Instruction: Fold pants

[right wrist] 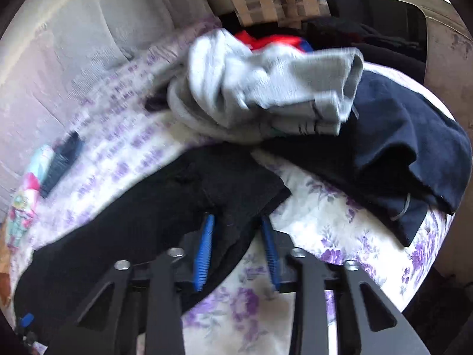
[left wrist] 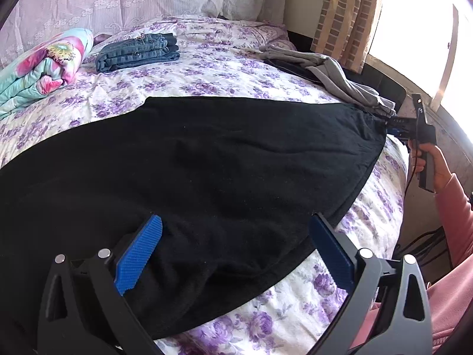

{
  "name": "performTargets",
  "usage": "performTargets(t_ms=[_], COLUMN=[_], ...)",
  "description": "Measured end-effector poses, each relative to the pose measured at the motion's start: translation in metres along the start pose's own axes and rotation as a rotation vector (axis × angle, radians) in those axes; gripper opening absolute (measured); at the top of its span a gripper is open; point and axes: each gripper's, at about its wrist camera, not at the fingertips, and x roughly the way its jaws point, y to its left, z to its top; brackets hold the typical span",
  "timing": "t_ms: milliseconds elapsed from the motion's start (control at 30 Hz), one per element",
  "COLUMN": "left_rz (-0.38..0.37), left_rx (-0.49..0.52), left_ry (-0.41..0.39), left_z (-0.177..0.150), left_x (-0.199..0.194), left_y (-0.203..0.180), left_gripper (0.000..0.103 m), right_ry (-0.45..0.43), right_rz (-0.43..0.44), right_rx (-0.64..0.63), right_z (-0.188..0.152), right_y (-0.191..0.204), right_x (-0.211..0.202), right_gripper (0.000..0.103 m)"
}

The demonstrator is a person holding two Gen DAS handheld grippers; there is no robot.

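- A bed fills both views, covered by a white sheet (left wrist: 224,56) printed with purple flowers; the sheet lies smooth at the middle and rumples slightly toward the near edge.
- The black pants (left wrist: 207,171) lie spread flat across the bed, one end toward the left side and the other end reaching the right edge of the mattress.
- The left gripper (left wrist: 236,254) hovers low over the near edge of the pants with its blue pads far apart — nothing is pinched between them.
- The right gripper (right wrist: 236,251), held in a hand (left wrist: 428,162) with a pink sleeve, has a corner of the black pants (right wrist: 165,207) between its blue pads; the pads stand narrow on either side of the cloth, but the blurred view does not show whether they press on it.
- A pile of folded jeans (left wrist: 139,51) sits toward the head of the bed, beside a rolled flowered quilt (left wrist: 44,68).
- A crumpled grey garment (right wrist: 266,88) and a dark navy one (right wrist: 399,153) lie near the right edge.
- A lace-patterned pink fabric (left wrist: 88,0) backs the bed, and a brick-patterned curtain (left wrist: 348,14) hangs by a bright window (left wrist: 419,29).
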Motion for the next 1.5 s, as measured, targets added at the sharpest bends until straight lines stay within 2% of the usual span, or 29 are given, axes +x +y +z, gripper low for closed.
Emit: performTargets(t_ms=[100, 167, 233, 267, 300, 333, 400, 433, 467, 533, 600, 633, 700, 767, 833, 867, 900, 933, 1000, 1033, 1067, 1200, 1233, 1267, 1300, 1333, 1367, 1433, 1500], left_rz=[0.0, -0.007, 0.001, 0.013, 0.04, 0.066, 0.19, 0.253, 0.321, 0.375, 0.418, 0.454, 0.507, 0.527, 0.513, 0.502, 0.501, 0.532, 0.562, 0.575, 0.592, 0.58, 0.579, 0.611, 0.676, 0.715, 0.716, 0.72, 0.745], left_rx=[-0.009, -0.028, -0.051, -0.054, -0.047, -0.036, 0.001, 0.01, 0.001, -0.052, -0.144, -0.173, -0.164, -0.147, -0.159, -0.169, -0.175, -0.185, -0.192, -0.203, -0.219, -0.293, -0.297, -0.274, -0.25, -0.241, -0.249, -0.272, -0.267], left_ry=[-0.001, -0.009, -0.018, -0.023, -0.044, -0.063, -0.106, -0.114, -0.115, -0.106, -0.056, -0.026, -0.001, 0.001, -0.015, -0.023, -0.027, -0.031, -0.031, -0.041, -0.058, -0.123, -0.124, -0.091, -0.036, 0.006, 0.049, 0.038, 0.008], left_z=[0.0, 0.0, 0.001, 0.002, 0.001, 0.001, -0.002, -0.004, -0.007, -0.01, -0.016, -0.021, -0.029, -0.035, -0.041, -0.043, -0.045, -0.046, -0.048, -0.048, -0.05, -0.053, -0.054, -0.055, -0.056, -0.057, -0.058, -0.057, -0.05], left_x=[0.0, -0.002, -0.008, -0.013, -0.024, -0.032, -0.056, -0.065, -0.076, -0.086, -0.091, -0.091, -0.089, -0.094, -0.102, -0.105, -0.106, -0.109, -0.115, -0.12, -0.128, -0.153, -0.154, -0.148, -0.138, -0.131, -0.124, -0.128, -0.137], left_y=[0.001, 0.006, 0.012, 0.014, 0.018, 0.022, 0.033, 0.041, 0.054, 0.073, 0.098, 0.108, 0.114, 0.115, 0.119, 0.122, 0.126, 0.131, 0.14, 0.144, 0.149, 0.164, 0.166, 0.167, 0.169, 0.172, 0.175, 0.175, 0.167], left_gripper=[0.098, 0.098, 0.098, 0.098, 0.098, 0.098, 0.098, 0.098, 0.098, 0.098, 0.098, 0.098, 0.098, 0.098, 0.098, 0.099, 0.099, 0.099, 0.099, 0.099, 0.099, 0.099, 0.099, 0.099, 0.099, 0.099, 0.099, 0.099, 0.099], right_ry=[-0.001, -0.008, -0.016, -0.027, -0.064, -0.147, -0.214, -0.227, -0.223, -0.187, -0.106, -0.095, -0.058, -0.04, -0.036, -0.007, 0.082, 0.134, -0.002, -0.011, -0.016, 0.002, 0.033, 0.075, 0.14, 0.121, 0.096, 0.089, 0.039], right_rz=[0.001, -0.023, -0.089, -0.102, -0.078, -0.005, 0.094, 0.194, 0.273, 0.436, 0.586, 0.618, 0.64, 0.652, 0.593, 0.547, 0.505, 0.496, 0.448, 0.449, 0.472, 0.633, 0.623, 0.595, 0.535, 0.53, 0.554, 0.618, 0.644], right_rx=[-0.021, -0.028, -0.03, -0.03, -0.044, -0.089, -0.171, -0.242, -0.29, -0.386, -0.507, -0.553, -0.646, -0.716, -0.736, -0.766, -0.851, -0.934, -1.103, -1.126, -1.11, -0.94, -0.944, -0.976, -1.043, -1.048, -1.033, -0.962, -0.862], right_z=[-0.001, -0.004, -0.007, -0.01, -0.014, -0.025, -0.046, -0.063, -0.077, -0.111, -0.146, -0.159, -0.182, -0.2, -0.209, -0.217, -0.235, -0.252, -0.273, -0.273, -0.268, -0.247, -0.25, -0.261, -0.276, -0.28, -0.278, -0.26, -0.238], right_y=[-0.006, -0.002, 0.01, 0.018, 0.03, 0.052, 0.087, 0.115, 0.136, 0.185, 0.241, 0.261, 0.302, 0.34, 0.363, 0.373, 0.385, 0.391, 0.395, 0.395, 0.394, 0.398, 0.405, 0.413, 0.42, 0.423, 0.419, 0.404, 0.384], right_x=[0.005, 0.002, -0.011, -0.021, -0.035, -0.059, -0.081, -0.091, -0.095, -0.096, -0.091, -0.09, -0.087, -0.083, -0.073, -0.066, -0.052, -0.049, -0.071, -0.079, -0.086, -0.103, -0.095, -0.085, -0.071, -0.068, -0.073, -0.085, -0.092], right_gripper=[0.022, 0.025, 0.038, 0.053, 0.059, 0.062, 0.069, 0.069, 0.07, 0.07, 0.07, 0.07, 0.07, 0.068, 0.068, 0.064, 0.062, 0.062, 0.059, 0.059, 0.059, 0.064, 0.064, 0.065, 0.065, 0.065, 0.065, 0.065, 0.071])
